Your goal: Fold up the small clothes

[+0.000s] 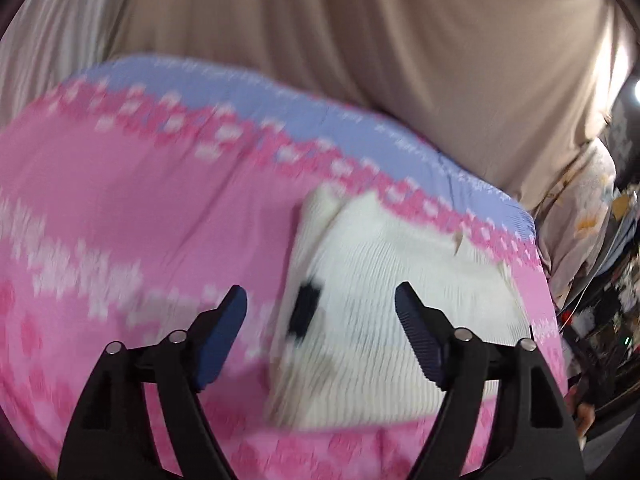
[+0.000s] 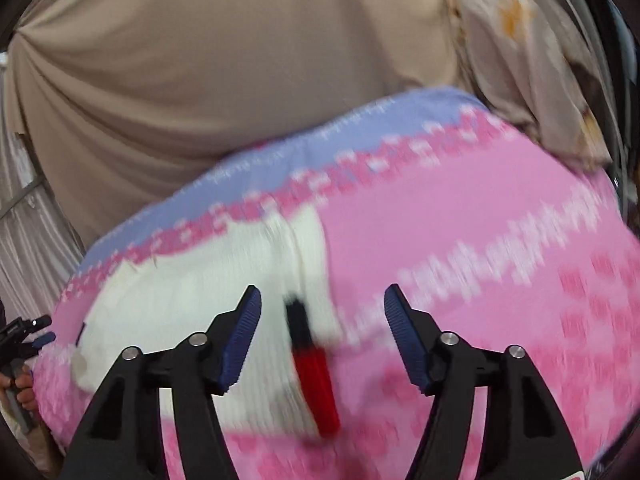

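A small white ribbed knit garment [image 1: 384, 292] lies folded on a pink patterned blanket [image 1: 120, 208]. It has a black patch [image 1: 304, 312] near its left edge. In the right wrist view the garment [image 2: 184, 304] shows a black and red stripe [image 2: 312, 364] along its right edge. My left gripper [image 1: 320, 300] is open and empty, hovering above the garment's left part. My right gripper [image 2: 322, 300] is open and empty, above the garment's striped edge. Both views are blurred by motion.
The blanket has a lilac border [image 1: 280, 100] at its far edge. A beige curtain [image 1: 360, 32] hangs behind. A floral cloth [image 2: 520, 40] hangs at the right. Cluttered items [image 1: 608, 280] sit beyond the blanket's right edge. The other hand-held gripper [image 2: 24, 336] shows at the far left.
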`<action>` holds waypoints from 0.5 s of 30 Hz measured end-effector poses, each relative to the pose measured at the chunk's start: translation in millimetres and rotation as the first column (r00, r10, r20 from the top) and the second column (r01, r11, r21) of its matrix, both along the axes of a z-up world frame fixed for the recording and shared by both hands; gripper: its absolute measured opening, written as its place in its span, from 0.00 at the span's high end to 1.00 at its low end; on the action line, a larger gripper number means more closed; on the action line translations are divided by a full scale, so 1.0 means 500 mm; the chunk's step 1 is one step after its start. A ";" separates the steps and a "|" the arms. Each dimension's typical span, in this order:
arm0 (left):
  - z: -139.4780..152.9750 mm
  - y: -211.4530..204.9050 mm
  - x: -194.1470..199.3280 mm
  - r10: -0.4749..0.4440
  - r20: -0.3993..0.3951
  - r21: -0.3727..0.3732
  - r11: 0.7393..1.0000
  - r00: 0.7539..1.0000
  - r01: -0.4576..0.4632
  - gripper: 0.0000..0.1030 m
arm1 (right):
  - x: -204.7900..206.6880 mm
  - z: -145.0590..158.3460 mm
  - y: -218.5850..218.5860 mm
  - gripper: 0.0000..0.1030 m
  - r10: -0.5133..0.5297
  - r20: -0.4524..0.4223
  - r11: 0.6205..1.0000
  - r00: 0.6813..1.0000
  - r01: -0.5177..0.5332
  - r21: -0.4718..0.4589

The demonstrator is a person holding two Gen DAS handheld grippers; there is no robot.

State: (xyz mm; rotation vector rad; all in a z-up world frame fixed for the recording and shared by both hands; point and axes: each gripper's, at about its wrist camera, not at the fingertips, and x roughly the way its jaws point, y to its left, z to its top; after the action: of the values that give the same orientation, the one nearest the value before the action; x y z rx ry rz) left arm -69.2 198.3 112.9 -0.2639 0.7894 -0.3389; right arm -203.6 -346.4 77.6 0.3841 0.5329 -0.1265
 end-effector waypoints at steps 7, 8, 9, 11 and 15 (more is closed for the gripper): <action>-0.086 -0.149 0.211 -0.104 -0.111 0.036 0.993 0.988 0.108 0.22 | 0.277 -0.052 0.035 0.34 0.088 -0.185 0.996 0.979 -0.087 0.016; -0.107 -0.158 0.234 -0.093 -0.149 0.038 0.994 0.984 0.100 0.29 | 0.297 -0.067 0.040 0.34 0.084 -0.221 0.996 0.972 -0.082 0.014; -0.123 -0.161 0.251 -0.095 -0.173 0.034 0.994 0.980 0.102 0.53 | 0.312 -0.080 0.047 0.44 0.084 -0.253 0.996 0.964 -0.084 0.008; -0.146 -0.163 0.272 -0.097 -0.219 0.034 0.994 0.971 0.107 0.91 | 0.323 -0.086 0.058 0.93 0.100 -0.255 0.995 0.962 -0.101 0.012; -0.098 -0.142 0.265 -0.071 -0.105 0.009 0.997 0.992 0.072 0.93 | 0.275 -0.003 0.058 0.92 0.103 -0.041 0.994 0.994 -0.104 -0.025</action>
State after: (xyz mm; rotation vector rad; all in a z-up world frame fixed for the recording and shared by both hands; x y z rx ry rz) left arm 63.2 127.5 63.6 -0.2435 0.9057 -0.3901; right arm -65.9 -317.3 76.0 0.3273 0.5881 -0.0417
